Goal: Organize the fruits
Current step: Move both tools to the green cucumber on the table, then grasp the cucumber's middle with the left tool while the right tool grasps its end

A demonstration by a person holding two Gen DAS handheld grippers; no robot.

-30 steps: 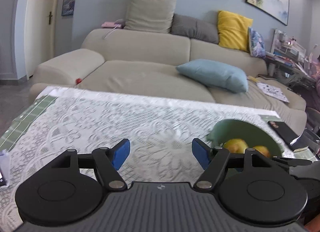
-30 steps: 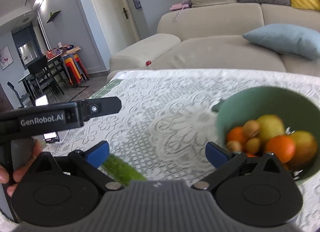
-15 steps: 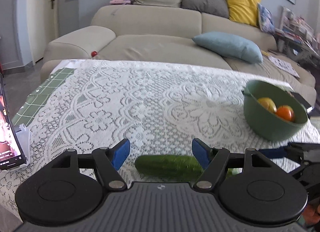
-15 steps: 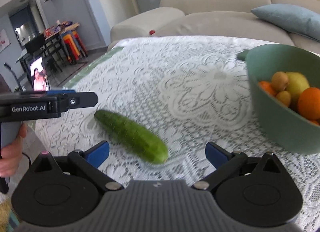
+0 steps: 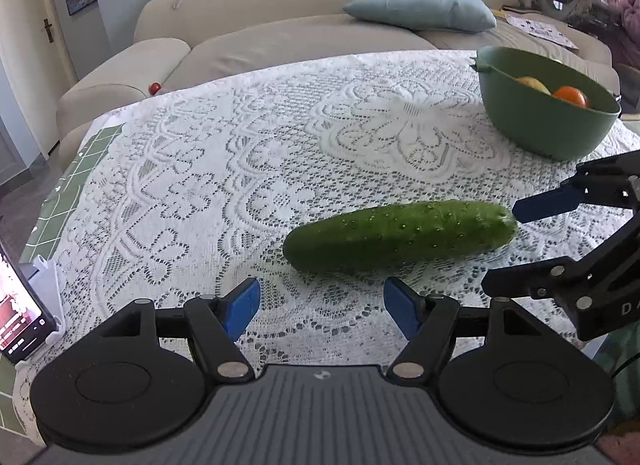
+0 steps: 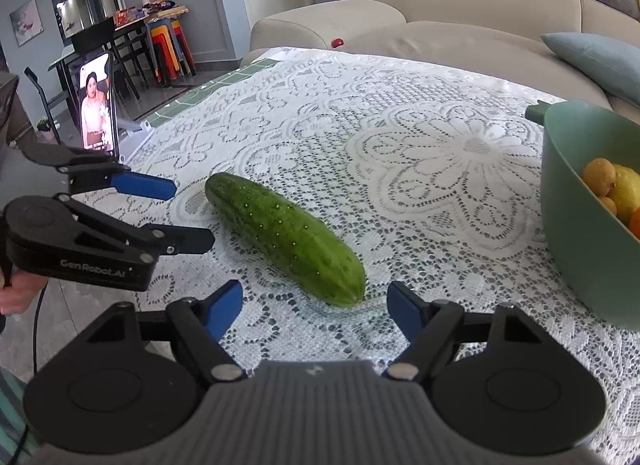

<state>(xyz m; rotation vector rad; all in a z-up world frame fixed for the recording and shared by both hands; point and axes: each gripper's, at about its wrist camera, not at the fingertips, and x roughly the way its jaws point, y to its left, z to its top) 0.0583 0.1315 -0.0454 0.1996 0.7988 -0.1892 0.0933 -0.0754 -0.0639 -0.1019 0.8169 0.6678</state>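
Note:
A green cucumber lies on the lace tablecloth; it also shows in the right wrist view. A green bowl with oranges and lemons stands at the right, seen too in the right wrist view. My left gripper is open and empty, just short of the cucumber's left part. My right gripper is open and empty, just short of the cucumber's near end. Each gripper shows in the other's view.
A phone on a stand plays video at the table's left edge, seen also in the left wrist view. A beige sofa with a blue cushion stands behind the table. A person sits far right.
Both grippers have tilted down and pulled back, so the cucumber has come into full view in front of them. Both stay open.

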